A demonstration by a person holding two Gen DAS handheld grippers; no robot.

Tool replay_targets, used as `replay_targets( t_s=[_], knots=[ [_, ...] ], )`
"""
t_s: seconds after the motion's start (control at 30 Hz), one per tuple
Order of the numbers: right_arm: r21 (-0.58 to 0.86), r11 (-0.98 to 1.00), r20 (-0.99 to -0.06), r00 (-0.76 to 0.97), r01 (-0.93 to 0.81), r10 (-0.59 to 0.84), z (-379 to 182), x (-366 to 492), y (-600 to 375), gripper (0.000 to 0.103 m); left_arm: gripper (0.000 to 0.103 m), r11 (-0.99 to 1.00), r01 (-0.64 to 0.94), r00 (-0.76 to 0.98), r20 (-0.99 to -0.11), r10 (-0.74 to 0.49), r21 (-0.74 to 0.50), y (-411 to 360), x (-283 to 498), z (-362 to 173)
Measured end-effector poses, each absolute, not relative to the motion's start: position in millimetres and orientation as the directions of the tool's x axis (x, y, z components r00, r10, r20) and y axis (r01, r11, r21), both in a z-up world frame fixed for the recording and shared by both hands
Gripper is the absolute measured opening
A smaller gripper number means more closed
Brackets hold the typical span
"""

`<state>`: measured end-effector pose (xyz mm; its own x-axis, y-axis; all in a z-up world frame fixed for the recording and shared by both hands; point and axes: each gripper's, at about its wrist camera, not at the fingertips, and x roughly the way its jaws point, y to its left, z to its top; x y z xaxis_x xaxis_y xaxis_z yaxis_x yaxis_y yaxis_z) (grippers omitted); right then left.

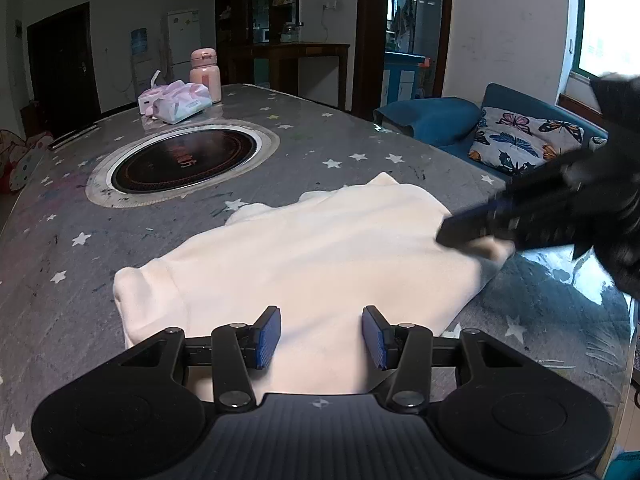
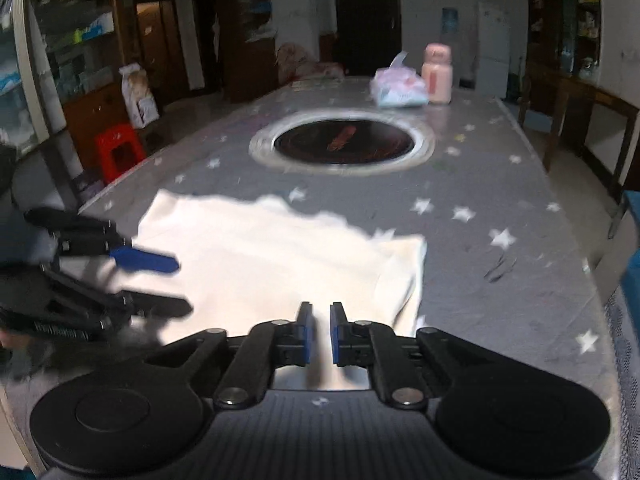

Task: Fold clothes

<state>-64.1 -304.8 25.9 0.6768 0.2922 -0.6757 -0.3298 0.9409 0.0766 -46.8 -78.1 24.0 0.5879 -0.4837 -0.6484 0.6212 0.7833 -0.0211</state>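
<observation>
A white garment (image 1: 320,248) lies partly folded on the grey star-patterned table (image 1: 280,148); it also shows in the right wrist view (image 2: 260,256). My left gripper (image 1: 321,334) is open, its blue pads over the garment's near edge with cloth between but not pinched. My right gripper (image 2: 320,334) is nearly closed, with a fold of the white cloth between its pads. In the left wrist view the right gripper (image 1: 472,236) sits at the garment's right corner. In the right wrist view the left gripper (image 2: 160,280) is open at the garment's left side.
A round induction hob (image 1: 184,160) is set in the table's middle. A tissue pack (image 1: 176,102) and a pink bottle (image 1: 205,74) stand at the far end. A blue sofa with a butterfly cushion (image 1: 520,140) is to the right. A red stool (image 2: 120,152) stands left.
</observation>
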Motion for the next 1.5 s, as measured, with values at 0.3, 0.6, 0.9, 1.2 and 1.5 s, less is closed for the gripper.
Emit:
replay_targets(
  t_s=[0.3,0.6,0.9,1.2,1.5],
  knots=[
    [0.083,0.94,-0.691,0.66,-0.331,0.294,25,-59,-309,0.009,0.05,0.792,0.61,0.605,-0.631,-0.485,-0.024,-78,-49,34],
    [0.084,0.889,-0.674,0.631,-0.451,0.384,26,-64,-269,0.011,0.05,0.812,0.581,0.601,-0.645,-0.472,-0.054,-68,-56,26],
    [0.055,0.882,-0.676,0.633,-0.468,0.378,28,-69,-264,0.014,0.05,0.843,0.533,0.652,-0.597,-0.467,-0.076,-45,-70,39],
    [0.07,0.868,-0.693,0.602,-0.492,0.398,20,-73,-257,0.017,0.05,0.869,0.486,0.647,-0.63,-0.43,-0.093,-27,-72,29],
    [0.082,0.886,-0.687,0.618,-0.457,0.382,24,-67,-267,0.026,0.051,0.896,0.409,0.645,-0.639,-0.419,-0.173,-21,-35,29]
  ],
)
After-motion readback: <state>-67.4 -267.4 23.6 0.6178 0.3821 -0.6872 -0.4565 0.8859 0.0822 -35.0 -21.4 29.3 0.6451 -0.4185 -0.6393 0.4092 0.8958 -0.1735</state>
